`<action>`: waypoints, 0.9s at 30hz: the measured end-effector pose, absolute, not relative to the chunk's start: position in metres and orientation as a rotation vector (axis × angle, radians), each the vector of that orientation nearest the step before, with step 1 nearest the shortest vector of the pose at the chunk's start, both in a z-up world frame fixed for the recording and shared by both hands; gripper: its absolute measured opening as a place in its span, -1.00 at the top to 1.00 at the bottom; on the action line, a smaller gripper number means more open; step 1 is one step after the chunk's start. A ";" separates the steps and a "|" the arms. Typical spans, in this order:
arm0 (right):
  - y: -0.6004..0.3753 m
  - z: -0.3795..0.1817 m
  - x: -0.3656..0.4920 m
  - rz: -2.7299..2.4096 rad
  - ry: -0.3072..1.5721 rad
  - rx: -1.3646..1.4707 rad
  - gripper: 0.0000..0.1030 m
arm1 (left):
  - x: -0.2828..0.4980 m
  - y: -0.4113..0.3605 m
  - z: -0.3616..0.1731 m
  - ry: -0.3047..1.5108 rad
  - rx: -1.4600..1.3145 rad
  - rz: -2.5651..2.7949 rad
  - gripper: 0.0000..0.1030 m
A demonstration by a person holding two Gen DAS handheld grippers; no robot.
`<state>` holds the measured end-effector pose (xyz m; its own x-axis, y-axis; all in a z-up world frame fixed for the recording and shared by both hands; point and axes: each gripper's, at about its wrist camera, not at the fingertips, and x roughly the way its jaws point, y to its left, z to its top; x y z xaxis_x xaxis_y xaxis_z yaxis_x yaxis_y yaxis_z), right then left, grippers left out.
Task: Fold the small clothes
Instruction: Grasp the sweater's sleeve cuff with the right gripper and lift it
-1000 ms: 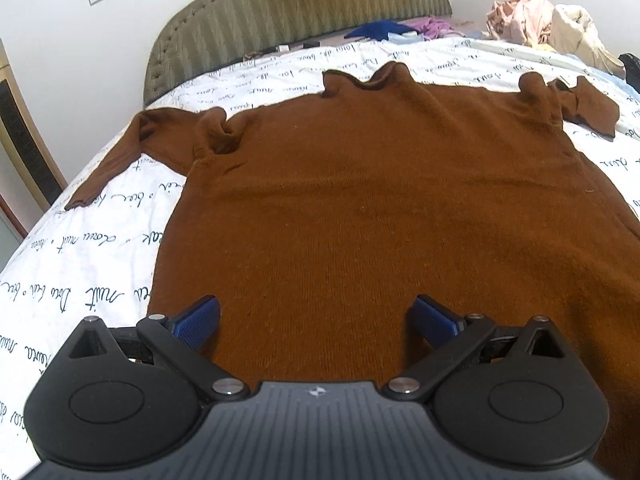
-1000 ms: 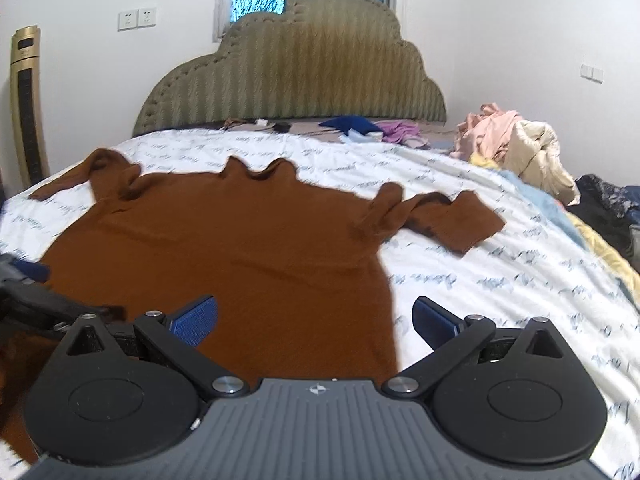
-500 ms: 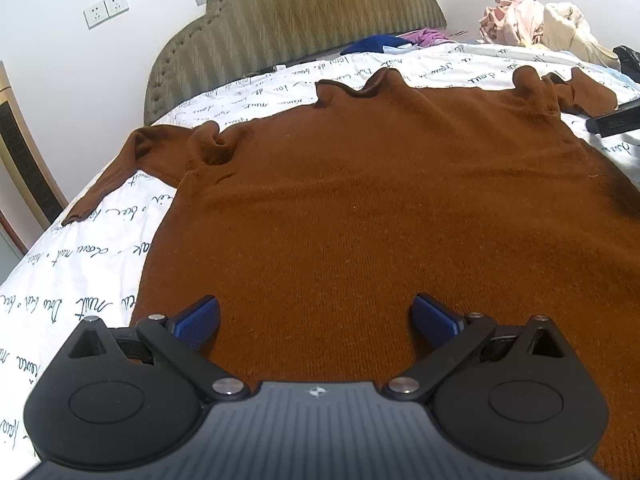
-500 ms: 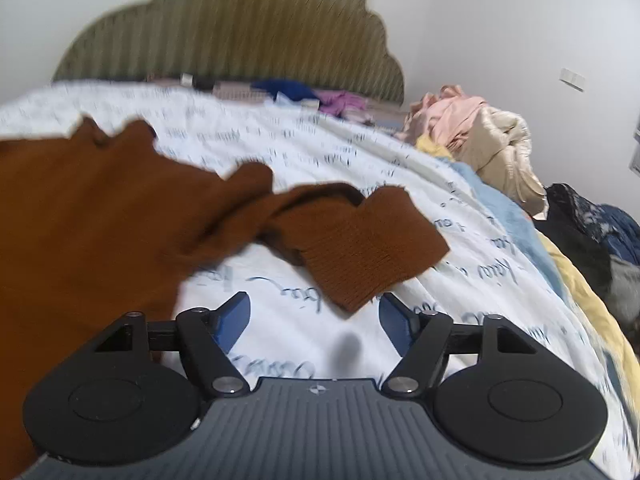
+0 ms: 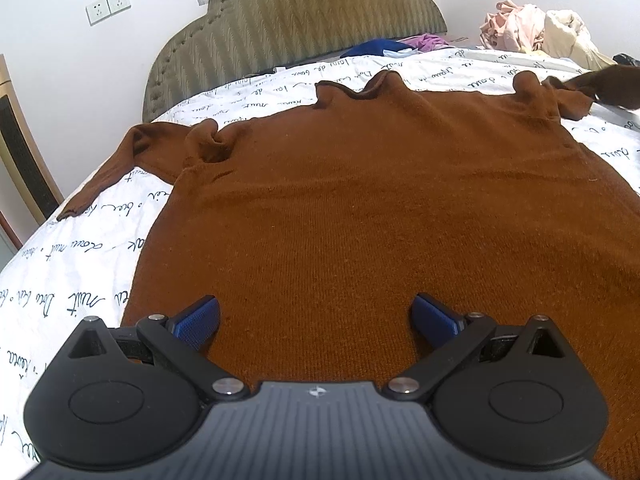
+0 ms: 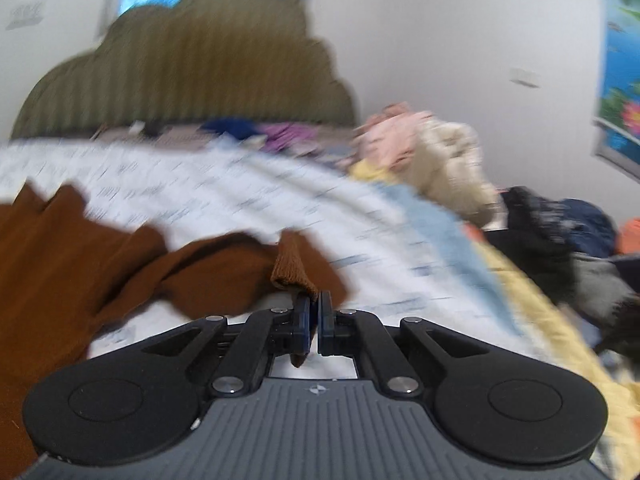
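Observation:
A brown knitted sweater [image 5: 380, 200] lies flat, front up, on a white bed sheet [image 5: 72, 264] with script print. Its collar points at the headboard. My left gripper [image 5: 316, 316] hovers over the sweater's lower body, open, with nothing between its blue pads. The sweater's left sleeve [image 5: 120, 164] stretches out toward the bed's left edge. In the blurred right wrist view my right gripper [image 6: 314, 308] is shut on the ribbed cuff [image 6: 290, 264] of the other sleeve. That cuff stands up above the pads and a scrap of it hangs below them. The sweater's body [image 6: 60, 264] lies to the left.
An olive padded headboard [image 5: 296, 28] closes off the far end of the bed. A heap of pink and cream clothes [image 6: 432, 152] and dark garments [image 6: 560, 240] lie on the right side of the bed. Blue and purple clothes [image 5: 384, 46] sit near the headboard.
My right gripper has swept right to the sleeve's end and closed on the cuff, which now stands lifted. The left gripper has stayed open over the sweater's lower body.

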<state>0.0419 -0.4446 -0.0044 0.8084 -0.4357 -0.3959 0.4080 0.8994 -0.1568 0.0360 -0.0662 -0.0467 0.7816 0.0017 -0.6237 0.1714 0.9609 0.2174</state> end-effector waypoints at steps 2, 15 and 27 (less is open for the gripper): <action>-0.466 0.011 0.015 -0.503 0.408 -0.035 0.93 | 0.036 -0.066 -0.047 0.669 0.271 -0.093 -1.00; -0.538 -0.020 -0.088 -0.874 0.575 0.018 0.08 | 0.033 -0.070 -0.048 0.646 0.302 -0.079 -1.00; -0.557 -0.081 -0.133 -0.559 0.245 1.172 -0.34 | 0.031 -0.075 -0.049 0.628 0.330 -0.068 -1.00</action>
